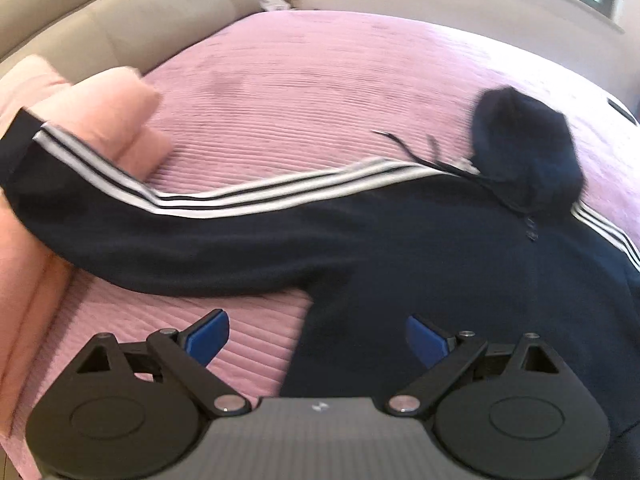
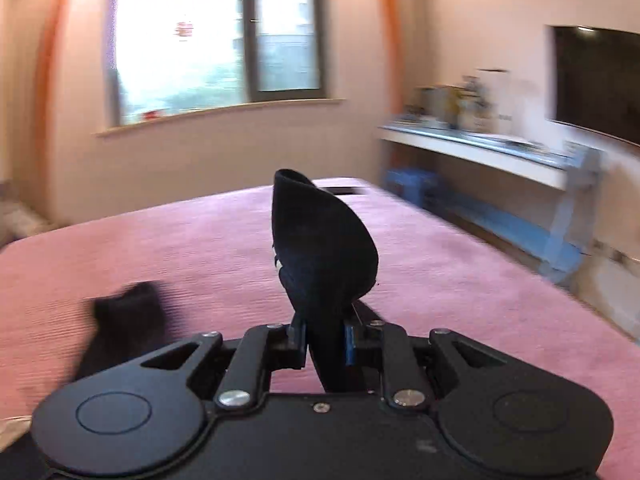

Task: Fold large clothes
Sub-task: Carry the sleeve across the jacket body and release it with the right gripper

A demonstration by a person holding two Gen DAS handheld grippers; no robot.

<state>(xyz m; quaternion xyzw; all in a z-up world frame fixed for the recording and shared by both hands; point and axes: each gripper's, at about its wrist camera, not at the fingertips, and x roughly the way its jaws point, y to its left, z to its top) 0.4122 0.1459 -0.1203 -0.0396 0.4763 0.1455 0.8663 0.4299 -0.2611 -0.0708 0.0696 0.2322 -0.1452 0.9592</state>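
Two views are given, and the left wrist view is taken first: a dark navy hoodie (image 1: 420, 248) with white stripes is seen spread on the pink bed (image 1: 320, 92), its hood (image 1: 524, 156) lying beyond the body and one long sleeve (image 1: 132, 216) stretched out to the left of the hood, toward a pink folded blanket (image 1: 100, 116). The left gripper (image 1: 318, 338) is held above the hoodie's near edge with its jaws wide and nothing between them. In the right wrist view, the right gripper (image 2: 322, 340) is seen with its jaws narrowed onto a bunch of dark cloth (image 2: 324, 256), judged to be the other sleeve's end, raised clear of the bed, with the hood low to the left of it. The step in hand is judged to be the folding of a sleeve inward; next, the held cloth would need to be carried across the body and laid flat before release.
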